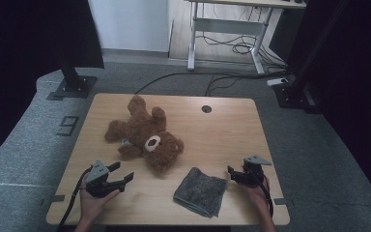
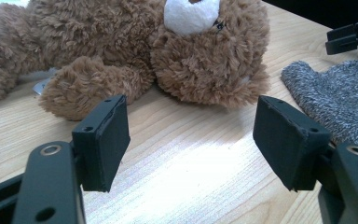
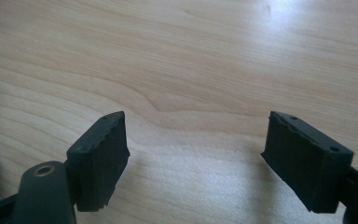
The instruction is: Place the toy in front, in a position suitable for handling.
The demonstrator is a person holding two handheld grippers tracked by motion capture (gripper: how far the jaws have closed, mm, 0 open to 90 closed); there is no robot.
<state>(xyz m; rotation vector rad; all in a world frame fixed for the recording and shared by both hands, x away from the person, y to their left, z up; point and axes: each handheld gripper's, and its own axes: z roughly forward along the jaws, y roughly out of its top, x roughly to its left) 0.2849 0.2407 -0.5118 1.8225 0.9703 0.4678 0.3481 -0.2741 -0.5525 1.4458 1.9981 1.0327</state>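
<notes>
The teddy bear [image 1: 145, 137] lies left of centre on the table [image 1: 222, 130], the grey cloth [image 1: 200, 191] near it. The left gripper [image 1: 123, 175] and right gripper [image 1: 232, 173] both stand spread, empty.

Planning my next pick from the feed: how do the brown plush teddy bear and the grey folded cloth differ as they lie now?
The brown plush teddy bear is bulky and lies sprawled, limbs spread; the grey folded cloth lies flat and low. The bear sits mid-table toward the left, ahead of the left gripper; the cloth lies at the near edge, beside the right gripper. Both are soft, rest on the wooden table, and neither is touched.
</notes>
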